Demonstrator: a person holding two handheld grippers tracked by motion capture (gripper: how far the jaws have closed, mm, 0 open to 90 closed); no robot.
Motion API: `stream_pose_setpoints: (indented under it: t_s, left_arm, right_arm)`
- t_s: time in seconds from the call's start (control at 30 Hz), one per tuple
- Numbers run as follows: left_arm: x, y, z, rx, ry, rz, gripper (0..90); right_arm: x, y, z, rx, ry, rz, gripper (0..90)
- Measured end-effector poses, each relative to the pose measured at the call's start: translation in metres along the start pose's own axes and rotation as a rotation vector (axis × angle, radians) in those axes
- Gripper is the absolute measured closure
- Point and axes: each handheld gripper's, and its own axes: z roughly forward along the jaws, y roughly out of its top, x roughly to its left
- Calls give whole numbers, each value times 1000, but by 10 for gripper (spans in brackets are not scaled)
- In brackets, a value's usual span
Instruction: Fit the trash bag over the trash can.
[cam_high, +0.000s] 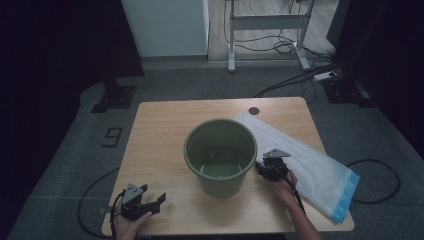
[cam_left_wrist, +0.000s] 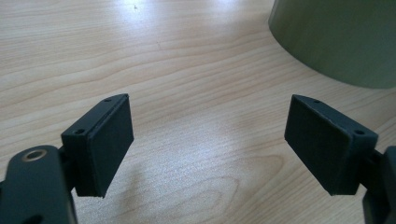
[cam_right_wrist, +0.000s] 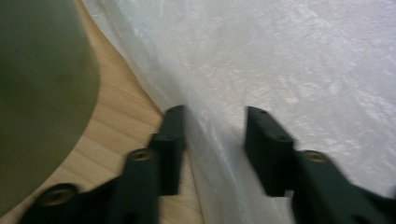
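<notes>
The right gripper (cam_right_wrist: 215, 149) is closing around the edge of the white bag (cam_right_wrist: 289, 70), not pinching yet, so the green bucket (cam_high: 220, 155) waits empty.

A light wooden table (cam_high: 165, 120) stands on grey carpet (cam_high: 70, 150), with a dark round hole (cam_high: 254, 110) near its far edge. Left of it the floor bears a black "9" (cam_high: 113, 136). Far off, a white panel (cam_high: 167, 27), perhaps a cabinet, stands beside a white desk frame (cam_high: 267, 22) with tangled cables (cam_high: 285, 47). Dark curtains (cam_high: 50, 60) close both sides; the light is dim.
</notes>
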Motion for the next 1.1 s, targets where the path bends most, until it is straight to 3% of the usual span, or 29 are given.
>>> stream_pose_setpoints:
  t_s: [0.13, 0.2, 0.4, 0.6, 0.77, 1.1]
  left_arm:
    - [-2, -1, 0, 5, 3, 8, 154]
    - [-2, -2, 1, 11, 5, 12, 154]
    - [-4, -3, 2, 19, 16, 14, 154]
    - [-11, -3, 5, 32, 21, 31, 154]
    - [-17, -2, 8, 50, 24, 62, 153]
    - [-17, 0, 10, 40, 0, 37, 161]
  right_arm:
    - [0, 0, -1, 9, -28, -21, 842]
    - [-3, 0, -3, 15, -35, 2, 884]
    - [-21, -4, -19, -123, 30, 161, 891]
    - [-29, 7, -44, -219, 48, 170, 891]
    - [-38, 12, -60, -301, 65, 233, 891]
    - [-42, 28, -97, -449, 78, 268, 892]
